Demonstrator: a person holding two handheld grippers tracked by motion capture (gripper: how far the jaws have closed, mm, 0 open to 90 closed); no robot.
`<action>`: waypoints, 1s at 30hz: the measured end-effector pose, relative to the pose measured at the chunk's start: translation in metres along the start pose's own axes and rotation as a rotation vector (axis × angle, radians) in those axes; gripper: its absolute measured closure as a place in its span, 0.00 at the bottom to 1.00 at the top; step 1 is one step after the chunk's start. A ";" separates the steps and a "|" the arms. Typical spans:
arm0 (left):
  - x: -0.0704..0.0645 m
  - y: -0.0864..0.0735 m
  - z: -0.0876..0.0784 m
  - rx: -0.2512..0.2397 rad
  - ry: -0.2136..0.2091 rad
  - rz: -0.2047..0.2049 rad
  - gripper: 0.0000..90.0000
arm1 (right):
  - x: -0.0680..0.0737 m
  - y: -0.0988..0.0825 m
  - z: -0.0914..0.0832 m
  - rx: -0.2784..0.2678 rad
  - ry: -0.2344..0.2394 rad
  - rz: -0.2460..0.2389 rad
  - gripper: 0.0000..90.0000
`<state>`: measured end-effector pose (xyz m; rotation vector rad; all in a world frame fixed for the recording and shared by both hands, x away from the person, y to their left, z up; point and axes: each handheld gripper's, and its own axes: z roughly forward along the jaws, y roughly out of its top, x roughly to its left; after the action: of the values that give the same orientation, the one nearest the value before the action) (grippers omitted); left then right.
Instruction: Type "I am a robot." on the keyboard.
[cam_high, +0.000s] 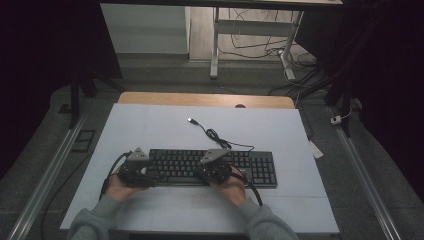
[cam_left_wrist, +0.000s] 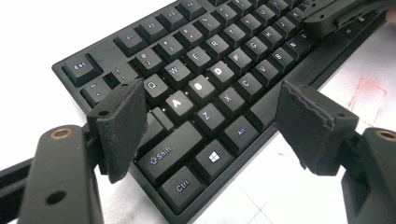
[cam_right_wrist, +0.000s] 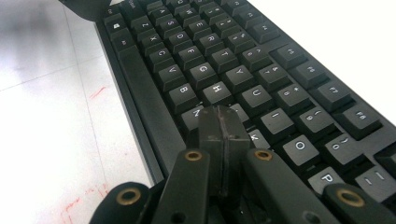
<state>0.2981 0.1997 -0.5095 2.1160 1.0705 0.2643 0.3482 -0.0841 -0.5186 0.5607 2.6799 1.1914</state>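
A black keyboard (cam_high: 212, 167) lies across the middle of the white table top (cam_high: 150, 130). My left gripper (cam_high: 136, 167) hovers over its left end. In the left gripper view its jaws (cam_left_wrist: 215, 126) stand wide open above the keyboard (cam_left_wrist: 210, 70), spanning the Z, X and Alt keys, with nothing between the pads. My right gripper (cam_high: 216, 169) sits over the middle of the keys. In the right gripper view its pads (cam_right_wrist: 222, 123) are pressed together, empty, with the tip just over the keyboard (cam_right_wrist: 224, 56) by the J key; whether it touches a key I cannot tell.
The keyboard's cable (cam_high: 215, 135) coils behind it and ends in a loose USB plug (cam_high: 191, 120) on the table. A wooden edge (cam_high: 205, 99) borders the far side. Desk legs and floor cables (cam_high: 260, 47) lie beyond. Faint red marks (cam_right_wrist: 95, 93) stain the table top.
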 end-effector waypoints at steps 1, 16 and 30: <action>0.000 0.000 0.000 0.000 0.000 0.001 0.28 | 0.000 0.001 -0.001 -0.011 -0.001 0.005 1.00; 0.001 0.000 -0.002 -0.010 0.008 -0.002 0.29 | -0.012 -0.001 -0.028 -0.088 -0.029 0.044 1.00; 0.000 0.000 -0.002 -0.009 0.012 0.006 0.29 | -0.027 -0.026 -0.059 -0.113 -0.126 0.105 0.63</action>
<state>0.2970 0.2012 -0.5082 2.1117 1.0683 0.2842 0.3491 -0.1513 -0.4979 0.7400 2.4885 1.2790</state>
